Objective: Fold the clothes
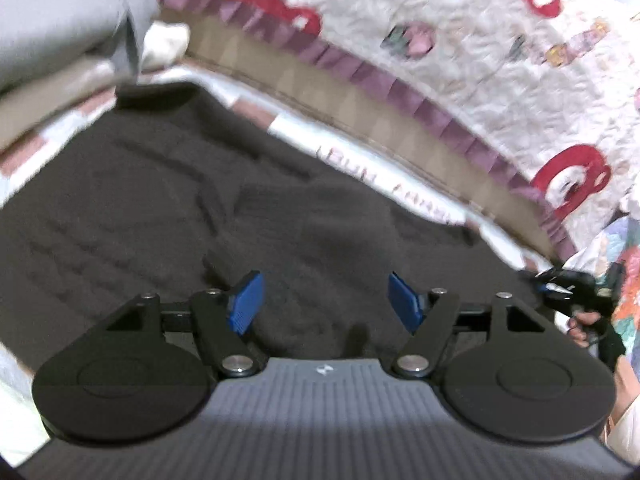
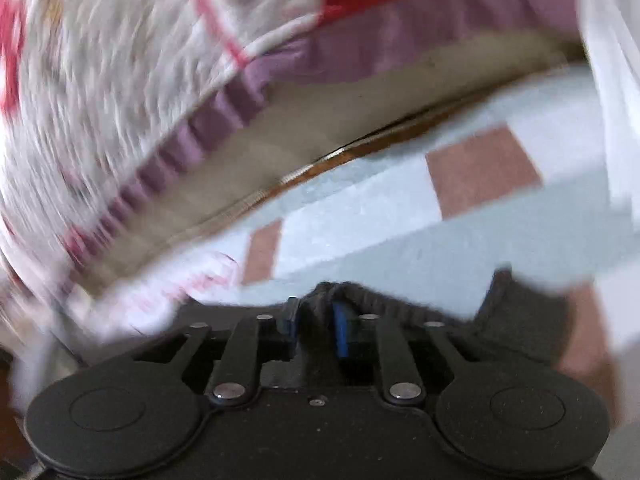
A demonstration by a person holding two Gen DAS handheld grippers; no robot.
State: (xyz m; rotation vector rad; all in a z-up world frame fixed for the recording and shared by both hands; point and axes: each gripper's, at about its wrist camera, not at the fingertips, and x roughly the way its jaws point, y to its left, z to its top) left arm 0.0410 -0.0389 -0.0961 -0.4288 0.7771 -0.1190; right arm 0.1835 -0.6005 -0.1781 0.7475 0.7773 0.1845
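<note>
Left wrist view: left gripper (image 1: pixel 324 304) hangs just above the dark brown garment (image 1: pixel 168 208), blue pads (image 1: pixel 245 303) spread wide with nothing between them; my reading is that it is poised over the cloth to take a second hold, not yet committed. Garment lies spread across the checked sheet (image 1: pixel 24 160) of the bed, covering most of the near surface; fabric looks thick and knitted, with ribbed lines running along it and soft ridges bunched up ahead of the pads; not yet squared into any fold that I can make out.

Far right edge of the same view: right gripper (image 1: pixel 568 290) in the person's hand (image 1: pixel 582 322), sitting at the garment's right border. Right wrist view: pads (image 2: pixel 340 332) drawn close on a pinch of the dark knit (image 2: pixel 332 300), which humps up between them; presumably an edge gripped so it can be lifted over; remaining cloth trails off to the right.

Behind: quilted cover (image 1: pixel 460 40) with red motifs and purple ruffle; grey folded items (image 1: pixel 48 32) at the far left. Both views blurred; fine detail uncertain.
</note>
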